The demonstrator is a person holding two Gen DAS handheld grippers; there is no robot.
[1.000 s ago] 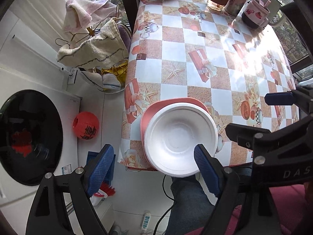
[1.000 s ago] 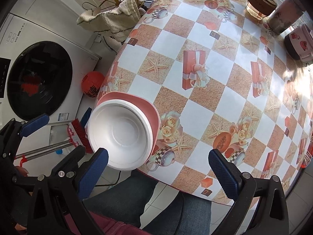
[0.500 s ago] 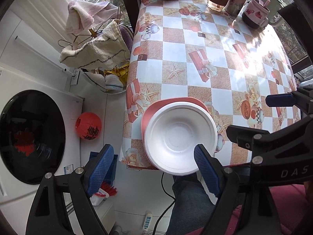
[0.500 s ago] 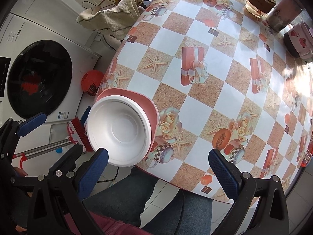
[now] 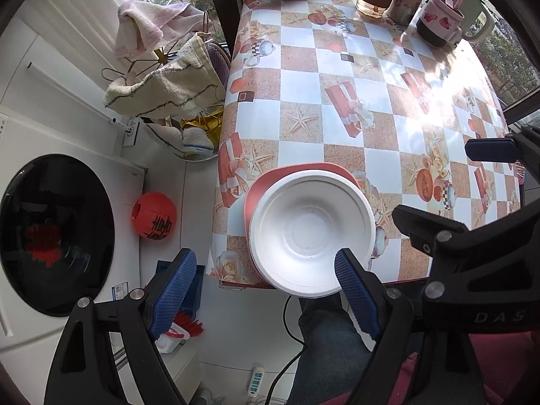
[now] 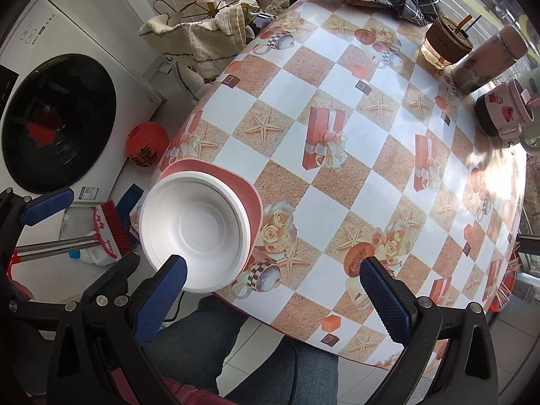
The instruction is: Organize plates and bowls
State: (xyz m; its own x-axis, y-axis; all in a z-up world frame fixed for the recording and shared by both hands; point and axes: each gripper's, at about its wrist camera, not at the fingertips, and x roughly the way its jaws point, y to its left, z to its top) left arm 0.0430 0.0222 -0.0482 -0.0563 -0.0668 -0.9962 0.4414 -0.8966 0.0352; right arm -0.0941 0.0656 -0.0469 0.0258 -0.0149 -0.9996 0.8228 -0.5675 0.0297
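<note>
Bowl [image 5: 312, 233] sits on the pink plate [image 5: 256, 195] at the surface [image 5: 337, 77] corner, hanging past the edge. Both tongs, left [image 5: 263, 280] and right [image 6: 270, 285], hover open and empty; 1 nudge probably tips it off.

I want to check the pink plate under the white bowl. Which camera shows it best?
The right wrist view: the pink plate shows a broad crescent beside the white bowl. The left wrist view shows only a thin rim.

Bright daylight, window glare, fisheye warping
</note>
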